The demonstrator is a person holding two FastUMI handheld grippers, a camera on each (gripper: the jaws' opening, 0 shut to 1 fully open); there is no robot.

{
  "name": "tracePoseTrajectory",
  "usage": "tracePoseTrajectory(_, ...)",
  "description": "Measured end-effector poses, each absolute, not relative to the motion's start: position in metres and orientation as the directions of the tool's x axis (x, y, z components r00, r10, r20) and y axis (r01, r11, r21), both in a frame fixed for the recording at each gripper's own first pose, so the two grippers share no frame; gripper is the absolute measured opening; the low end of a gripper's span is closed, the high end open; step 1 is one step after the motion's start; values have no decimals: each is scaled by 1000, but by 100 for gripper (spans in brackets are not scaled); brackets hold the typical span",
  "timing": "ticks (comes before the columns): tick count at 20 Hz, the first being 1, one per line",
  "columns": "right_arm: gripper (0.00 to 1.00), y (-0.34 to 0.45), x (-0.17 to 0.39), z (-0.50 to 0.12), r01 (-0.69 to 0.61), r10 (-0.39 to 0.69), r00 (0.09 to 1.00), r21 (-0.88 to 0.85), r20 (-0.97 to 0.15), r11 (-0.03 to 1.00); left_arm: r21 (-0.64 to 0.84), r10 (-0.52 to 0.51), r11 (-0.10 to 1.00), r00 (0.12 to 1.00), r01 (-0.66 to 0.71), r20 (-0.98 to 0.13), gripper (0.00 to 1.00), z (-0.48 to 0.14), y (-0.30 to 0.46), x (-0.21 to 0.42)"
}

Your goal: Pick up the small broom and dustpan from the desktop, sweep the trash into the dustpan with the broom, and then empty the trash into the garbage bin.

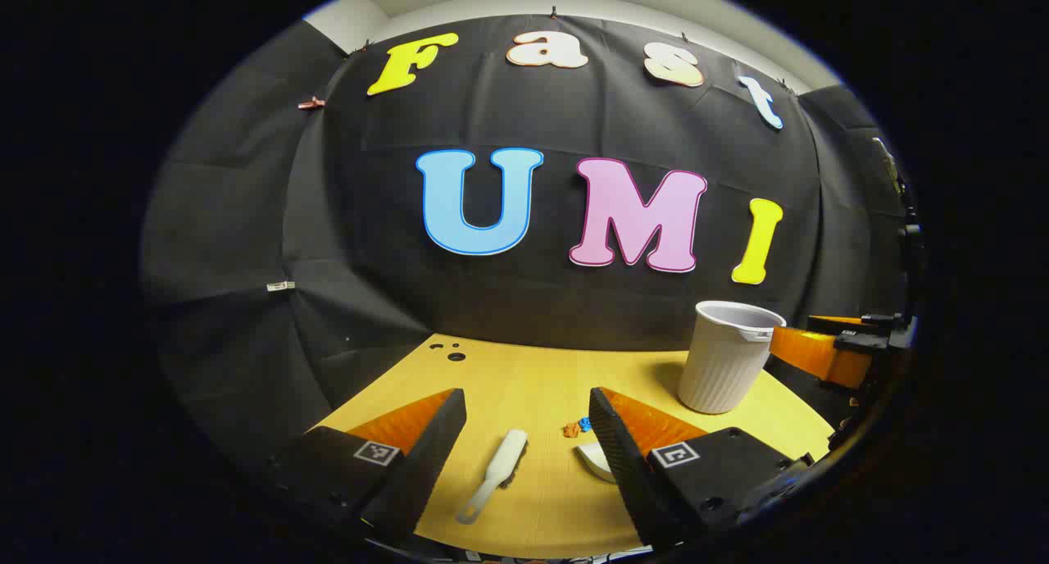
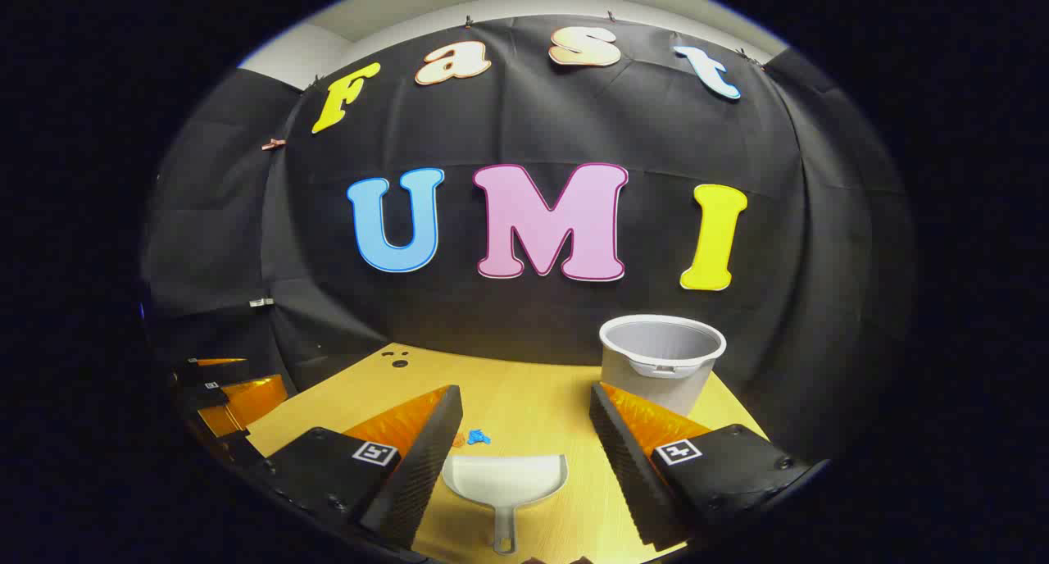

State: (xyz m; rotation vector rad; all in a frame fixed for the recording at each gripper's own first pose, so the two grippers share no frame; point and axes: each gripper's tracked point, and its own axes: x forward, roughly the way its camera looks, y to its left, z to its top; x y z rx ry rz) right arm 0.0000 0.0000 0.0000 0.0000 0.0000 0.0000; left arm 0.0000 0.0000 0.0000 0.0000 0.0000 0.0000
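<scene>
1. Left tool (image 1: 524, 449): jaws spread wide, released, nothing between them; it hangs above the yellow worktop (image 1: 524, 375)
2. Small broom (image 1: 494, 475): white, lying flat on the worktop, seen between the left tool's fingers, untouched
3. Right tool (image 2: 524, 457): jaws likewise spread, released, above the worktop
4. Dustpan (image 2: 505, 480): white, flat on the worktop between the right tool's fingers, handle toward the camera, not gripped
5. Trash (image 2: 472, 438): small blue and orange scraps on the worktop just beyond the dustpan's mouth
6. Garbage bin (image 2: 662, 359): pale ribbed bin, upright near the worktop's far right edge, well apart from the trash
</scene>
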Motion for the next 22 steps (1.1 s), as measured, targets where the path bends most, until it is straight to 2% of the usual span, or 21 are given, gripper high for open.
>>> tracePoseTrajectory(3,98,1,-2,-4,-15,15,1000,25,-13,1000,9,-17,1000,1000,17,-25,96,-9,1,2)
tracePoseTrajectory(11,98,1,3,-37,-40,46,990,45,-133,998,97,-44,994,995,52,-84,95,-27,8,10)
tracePoseTrajectory(14,97,2,11,-48,-57,65,984,51,-164,997,66,-55,996,991,64,-123,96,-38,12,16)
tracePoseTrajectory(18,96,8,23,-67,-94,104,971,56,-214,994,41,-81,995,966,94,-247,96,-74,18,37)
tracePoseTrajectory(22,96,15,37,-95,-128,145,947,75,-288,989,78,-53,993,908,94,-416,96,-122,36,64)
